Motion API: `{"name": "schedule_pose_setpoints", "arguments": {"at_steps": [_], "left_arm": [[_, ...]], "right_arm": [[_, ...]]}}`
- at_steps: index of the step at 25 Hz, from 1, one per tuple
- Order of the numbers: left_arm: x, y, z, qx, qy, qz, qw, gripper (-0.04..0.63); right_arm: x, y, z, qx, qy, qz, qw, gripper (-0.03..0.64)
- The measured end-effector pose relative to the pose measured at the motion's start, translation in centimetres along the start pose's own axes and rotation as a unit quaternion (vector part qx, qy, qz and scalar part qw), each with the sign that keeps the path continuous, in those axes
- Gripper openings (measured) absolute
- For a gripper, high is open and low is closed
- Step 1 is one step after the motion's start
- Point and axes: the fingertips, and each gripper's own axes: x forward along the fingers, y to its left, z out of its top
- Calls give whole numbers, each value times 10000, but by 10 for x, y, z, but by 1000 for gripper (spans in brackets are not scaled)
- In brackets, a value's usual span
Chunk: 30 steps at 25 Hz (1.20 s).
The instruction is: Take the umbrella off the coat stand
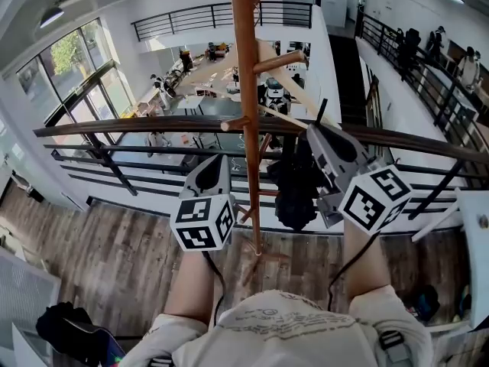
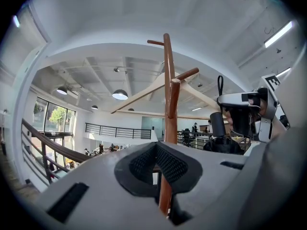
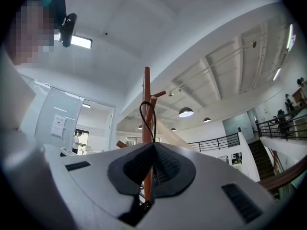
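The wooden coat stand (image 1: 246, 90) rises straight ahead, its pegs angled upward. My right gripper (image 1: 317, 128) is to the right of the pole, shut on the black wrist cord (image 3: 146, 113) of a folded black umbrella (image 1: 294, 186), which hangs below it. In the left gripper view the cord loop (image 2: 220, 85) stands free in the air, to the right of the nearest peg tip (image 2: 189, 73). My left gripper (image 1: 217, 159) is just left of the pole, level, its pads together with nothing between them; the pole (image 2: 166, 99) shows beyond it.
A dark metal railing (image 1: 153, 125) runs across right behind the stand, with an open atrium below it. A wood-plank floor (image 1: 114, 258) lies underfoot. A black bag (image 1: 65, 323) sits at lower left and a white panel (image 1: 477, 258) stands at the right edge.
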Motion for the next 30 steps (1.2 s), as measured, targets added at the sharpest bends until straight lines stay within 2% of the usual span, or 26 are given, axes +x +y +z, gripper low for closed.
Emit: {"name": "schedule_pose_setpoints", "arguments": {"at_steps": [4,9,14,20,25,30], "left_arm": [[-5,-2,-6,1,14,1,10000,5],[-8,-2,-19,-20,48,-10,10000,5],[-4,-9,-21,-72,105,-60,9999,5],[-3,-14,-36,-82,150,-87,9998,5],[2,-14,-39,-53,184,-97,9998,5],[1,-14,-42,-42,181,-99,9998,5]], "right_arm": [[-13,7,-16,78,25,-51,10000,3],[-23,3,-51,259,134,-360,9989,3],[-33,-10,-70,-57,305,-854,9959,3],[-43,-23,-97,-580,519,-1679,9827,3],[-44,-30,-112,-536,516,-2070,9755,3],[-41,-36,-128,-430,596,-2200,9727,3]]}}
